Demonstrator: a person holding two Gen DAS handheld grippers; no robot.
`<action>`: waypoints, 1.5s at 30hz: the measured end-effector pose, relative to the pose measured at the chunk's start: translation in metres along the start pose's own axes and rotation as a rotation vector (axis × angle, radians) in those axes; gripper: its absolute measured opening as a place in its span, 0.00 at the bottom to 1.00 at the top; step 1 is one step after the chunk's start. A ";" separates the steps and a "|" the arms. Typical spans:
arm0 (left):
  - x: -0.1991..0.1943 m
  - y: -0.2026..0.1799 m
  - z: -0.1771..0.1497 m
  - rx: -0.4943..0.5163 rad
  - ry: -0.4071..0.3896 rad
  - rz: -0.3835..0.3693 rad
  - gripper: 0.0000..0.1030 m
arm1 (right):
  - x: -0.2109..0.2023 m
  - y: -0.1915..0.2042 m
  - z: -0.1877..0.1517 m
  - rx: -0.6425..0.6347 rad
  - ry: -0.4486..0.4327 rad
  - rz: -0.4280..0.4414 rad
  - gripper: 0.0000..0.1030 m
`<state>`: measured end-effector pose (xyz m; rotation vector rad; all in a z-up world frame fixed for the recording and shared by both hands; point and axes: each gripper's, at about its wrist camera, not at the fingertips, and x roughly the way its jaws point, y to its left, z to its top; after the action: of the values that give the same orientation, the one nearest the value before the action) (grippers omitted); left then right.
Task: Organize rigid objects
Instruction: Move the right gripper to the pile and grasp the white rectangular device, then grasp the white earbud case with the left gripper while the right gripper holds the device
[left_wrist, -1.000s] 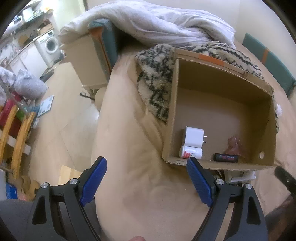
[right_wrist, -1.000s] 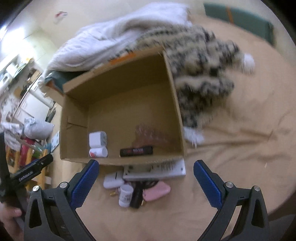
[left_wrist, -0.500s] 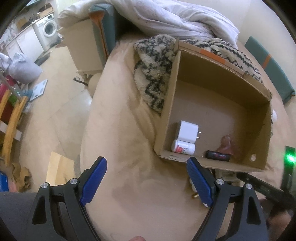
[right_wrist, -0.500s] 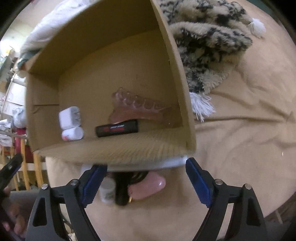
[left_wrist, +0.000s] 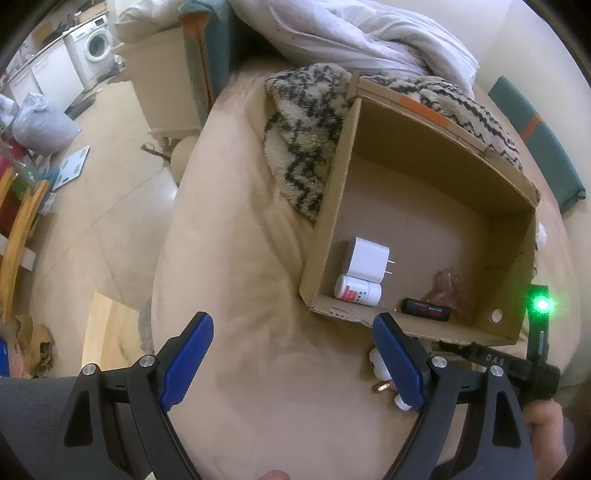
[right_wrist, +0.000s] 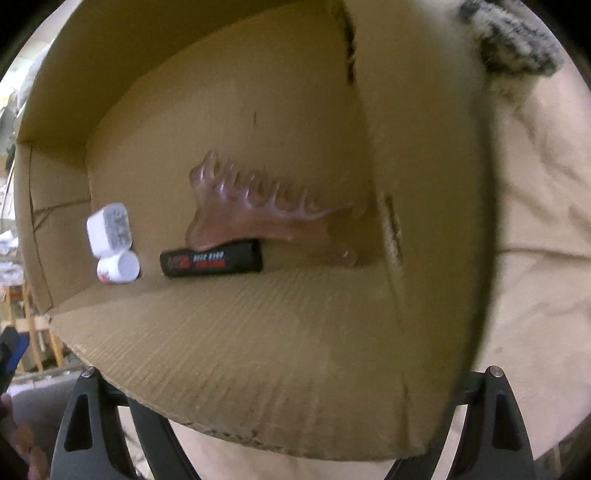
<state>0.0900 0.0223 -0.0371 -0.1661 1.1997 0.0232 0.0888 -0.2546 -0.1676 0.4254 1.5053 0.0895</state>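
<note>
An open cardboard box (left_wrist: 334, 206) (right_wrist: 258, 354) lies on a beige bed. Inside it are a white charger (left_wrist: 367, 256) (right_wrist: 109, 229), a small white bottle (left_wrist: 357, 290) (right_wrist: 118, 269), a black tube with red print (left_wrist: 424, 309) (right_wrist: 212, 260) and a translucent pink comb (left_wrist: 445, 286) (right_wrist: 258, 210). Small loose items (left_wrist: 380, 369) lie on the bed in front of the box, beside my left gripper's right finger. My left gripper (left_wrist: 291, 362) is open and empty over the bed. My right gripper's fingertips are hidden under the box's near wall; only its black arms (right_wrist: 88, 417) show.
A black-and-cream fuzzy blanket (left_wrist: 303, 122) and a white duvet (left_wrist: 354, 33) lie behind the box. The bed edge drops to the floor at left, with a washing machine (left_wrist: 96, 46) and wooden rails (left_wrist: 18, 229).
My right gripper has moved down and forward against the box front, so the box now fills its view and hides the loose items. My left gripper has shifted slightly, staying open.
</note>
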 end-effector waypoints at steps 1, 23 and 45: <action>0.000 0.000 0.000 0.002 -0.001 0.000 0.84 | 0.000 0.001 -0.001 -0.012 -0.002 -0.007 0.88; 0.026 -0.013 -0.012 0.065 0.078 0.023 0.84 | -0.079 0.026 -0.061 -0.089 -0.199 0.052 0.67; 0.126 -0.091 -0.044 0.209 0.335 -0.023 0.51 | -0.123 -0.027 -0.053 0.003 -0.317 0.256 0.67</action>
<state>0.1051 -0.0823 -0.1593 0.0010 1.5248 -0.1548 0.0220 -0.3073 -0.0606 0.6040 1.1348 0.2112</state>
